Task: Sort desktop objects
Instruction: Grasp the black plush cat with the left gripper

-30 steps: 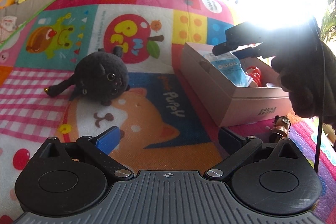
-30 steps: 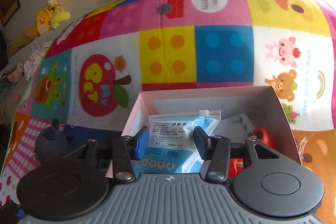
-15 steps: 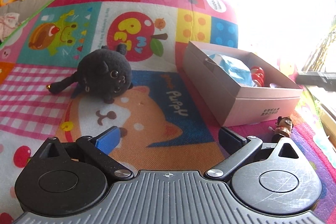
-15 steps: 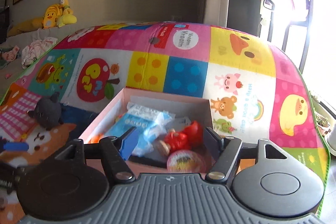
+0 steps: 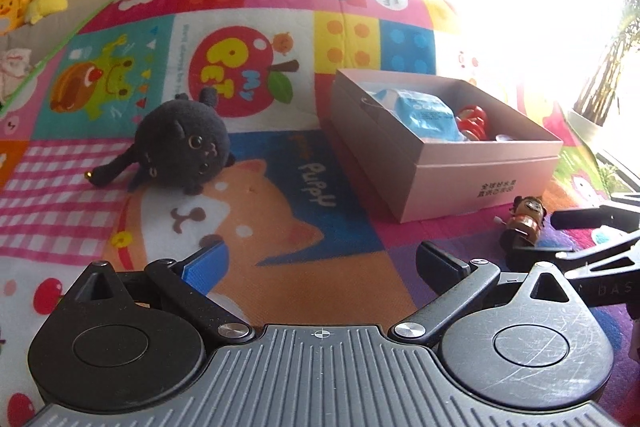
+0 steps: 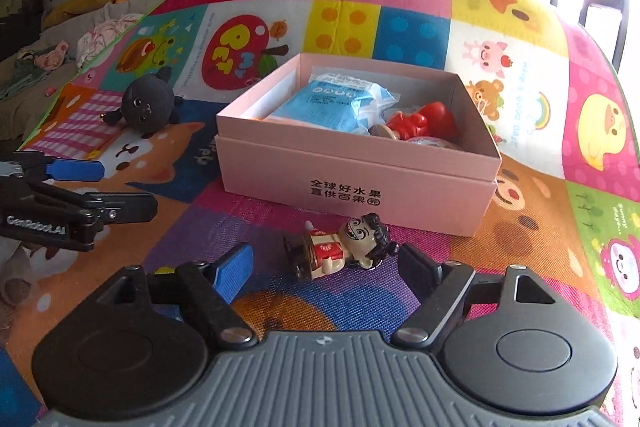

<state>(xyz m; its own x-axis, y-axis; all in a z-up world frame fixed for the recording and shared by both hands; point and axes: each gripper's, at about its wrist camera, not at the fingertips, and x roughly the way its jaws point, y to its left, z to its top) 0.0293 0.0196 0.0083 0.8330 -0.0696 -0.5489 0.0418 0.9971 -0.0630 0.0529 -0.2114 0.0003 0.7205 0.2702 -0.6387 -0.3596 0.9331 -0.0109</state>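
Right hand-held gripper (image 6: 324, 267) lower, over one figurine (image 6: 340, 247).

Both wrist views look low and obliquely down across the mat (image 5: 280, 227); left from nearer its left side; both share the box (image 6: 360, 183).

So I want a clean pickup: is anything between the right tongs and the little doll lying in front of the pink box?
Nothing visible. The doll lies on the mat between the open right tongs, with the pink box just behind it.
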